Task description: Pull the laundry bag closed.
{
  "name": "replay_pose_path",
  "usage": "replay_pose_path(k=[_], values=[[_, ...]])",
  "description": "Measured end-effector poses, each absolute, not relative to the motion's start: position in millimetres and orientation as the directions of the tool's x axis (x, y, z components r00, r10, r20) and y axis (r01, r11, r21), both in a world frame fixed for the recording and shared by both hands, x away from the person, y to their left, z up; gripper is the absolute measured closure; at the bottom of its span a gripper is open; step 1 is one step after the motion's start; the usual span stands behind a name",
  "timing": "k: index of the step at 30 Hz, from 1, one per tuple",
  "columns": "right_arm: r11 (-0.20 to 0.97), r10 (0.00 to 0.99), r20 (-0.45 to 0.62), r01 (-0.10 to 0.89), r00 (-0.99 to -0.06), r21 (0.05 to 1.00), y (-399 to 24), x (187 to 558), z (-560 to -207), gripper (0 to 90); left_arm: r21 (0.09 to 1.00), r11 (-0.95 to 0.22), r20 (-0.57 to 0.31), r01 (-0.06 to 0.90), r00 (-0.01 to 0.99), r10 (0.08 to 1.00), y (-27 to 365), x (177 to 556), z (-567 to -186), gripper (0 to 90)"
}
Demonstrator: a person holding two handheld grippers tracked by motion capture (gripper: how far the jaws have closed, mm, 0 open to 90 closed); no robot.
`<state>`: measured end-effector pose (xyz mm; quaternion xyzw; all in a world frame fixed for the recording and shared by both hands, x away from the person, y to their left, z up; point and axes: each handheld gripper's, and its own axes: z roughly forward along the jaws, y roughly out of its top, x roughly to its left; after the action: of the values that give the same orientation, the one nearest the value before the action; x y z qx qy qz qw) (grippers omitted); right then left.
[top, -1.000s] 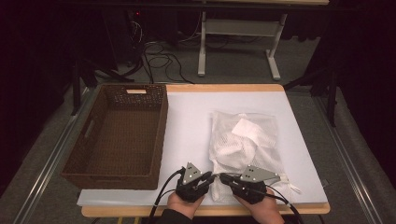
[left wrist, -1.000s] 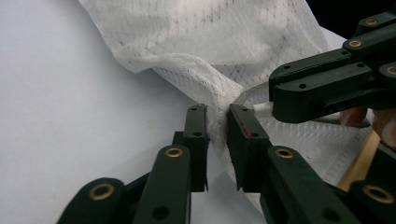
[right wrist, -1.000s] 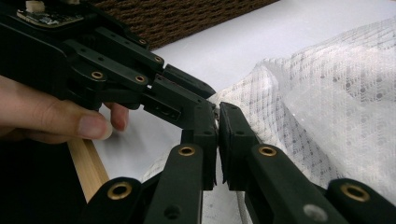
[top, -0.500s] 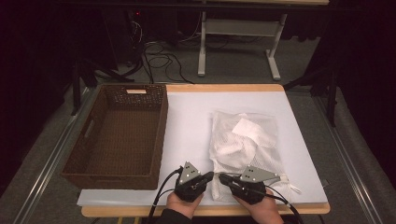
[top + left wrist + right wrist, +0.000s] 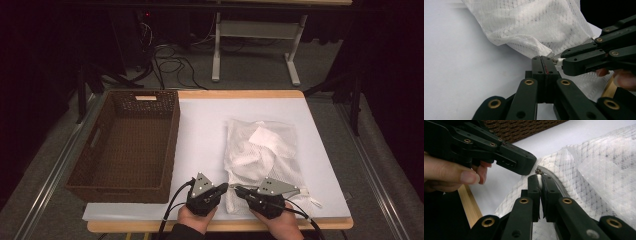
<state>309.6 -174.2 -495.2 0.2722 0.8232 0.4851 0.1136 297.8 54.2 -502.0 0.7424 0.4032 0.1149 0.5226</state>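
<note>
A white mesh bag [image 5: 265,150] with white cloth inside lies flat on the right half of the table, its grey zipper [image 5: 554,182] running along the near edge. My left gripper [image 5: 226,186] is at the bag's near left corner. Its jaws are shut on the tip of the mesh [image 5: 543,58]. My right gripper [image 5: 236,189] faces it from the right, almost tip to tip. It is shut on the white zipper pull [image 5: 539,180], which also shows in the left gripper view as the pull [image 5: 559,61]. Both hands rest at the table's front edge.
A brown wicker basket [image 5: 172,140] stands on the left of the table, with nothing inside it. A white sheet [image 5: 205,130] covers the tabletop, with a wooden edge [image 5: 225,225] at the front. Cables and a desk frame lie on the dark floor beyond.
</note>
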Motion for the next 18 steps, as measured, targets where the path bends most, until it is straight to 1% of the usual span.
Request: replay_pose_path(k=[14,18], values=[[0.383,0.565,0.083,0.35,-0.821,0.855,-181.0,309.7,-494.2,87.8,0.867,-0.145,-0.224,0.476,0.633,0.741,59.5,296.1,-499.8,90.0],[0.372,0.57,0.094,0.358,-0.816,0.857,-184.2,309.6,-493.0,87.8,0.872,-0.129,-0.238,0.472,0.641,0.73,60.1,295.6,-500.4,90.0]])
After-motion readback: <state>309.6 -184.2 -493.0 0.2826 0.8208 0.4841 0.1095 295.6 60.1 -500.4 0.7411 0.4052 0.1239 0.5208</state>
